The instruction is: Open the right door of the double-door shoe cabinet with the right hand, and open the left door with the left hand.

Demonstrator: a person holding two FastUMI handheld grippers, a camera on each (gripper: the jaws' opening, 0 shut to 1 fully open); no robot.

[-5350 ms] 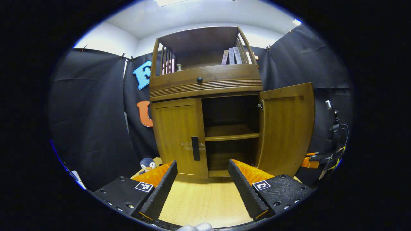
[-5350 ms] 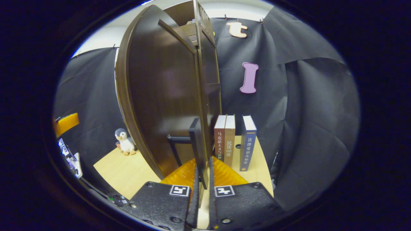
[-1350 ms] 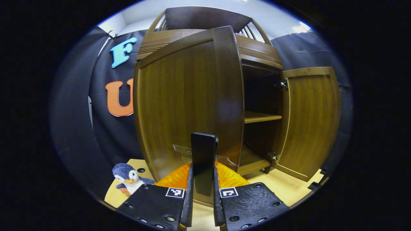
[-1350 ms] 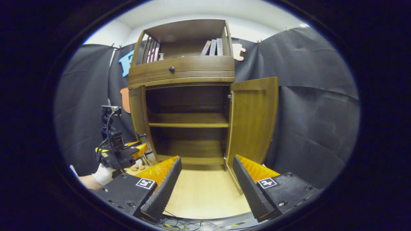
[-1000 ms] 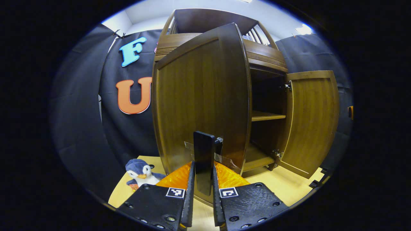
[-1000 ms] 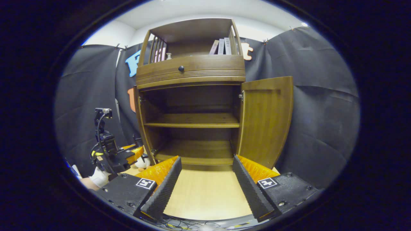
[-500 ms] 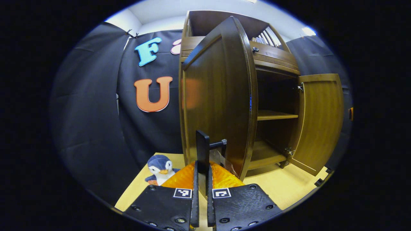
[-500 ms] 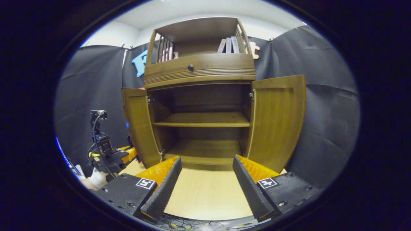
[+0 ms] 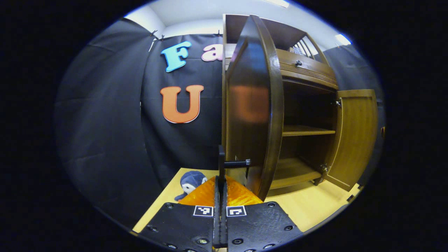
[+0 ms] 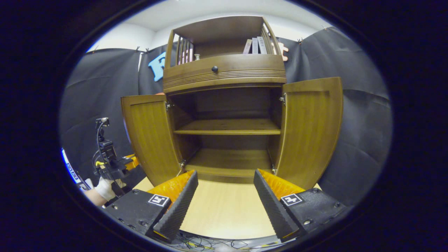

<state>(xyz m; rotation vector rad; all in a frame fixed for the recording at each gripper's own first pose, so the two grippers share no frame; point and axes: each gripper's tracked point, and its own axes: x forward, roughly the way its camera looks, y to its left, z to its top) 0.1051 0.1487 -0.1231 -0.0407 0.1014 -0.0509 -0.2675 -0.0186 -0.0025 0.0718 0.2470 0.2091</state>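
Observation:
The brown shoe cabinet (image 10: 224, 73) stands on the light wooden table with both doors swung wide. In the right gripper view the left door (image 10: 150, 136) and the right door (image 10: 311, 129) flank two bare shelves (image 10: 227, 126). My right gripper (image 10: 225, 175) is open, well back from the cabinet, holding nothing. In the left gripper view my left gripper (image 9: 221, 180) is shut on the black handle (image 9: 221, 162) of the left door (image 9: 252, 105), seen almost edge-on. The right door (image 9: 355, 136) hangs open beyond. The left gripper (image 10: 112, 164) also appears beside the left door, held by a gloved hand (image 10: 105, 187).
A plush penguin (image 9: 190, 180) sits on the table just left of my left gripper. Books (image 10: 255, 45) stand in the cabinet's top rack above a drawer knob (image 10: 214, 69). Cables (image 10: 210, 243) lie at the table's near edge. Black cloth walls surround the table.
The left door has swung further outward with my left gripper shut on its handle. The right gripper has stayed open and drifted slightly left.

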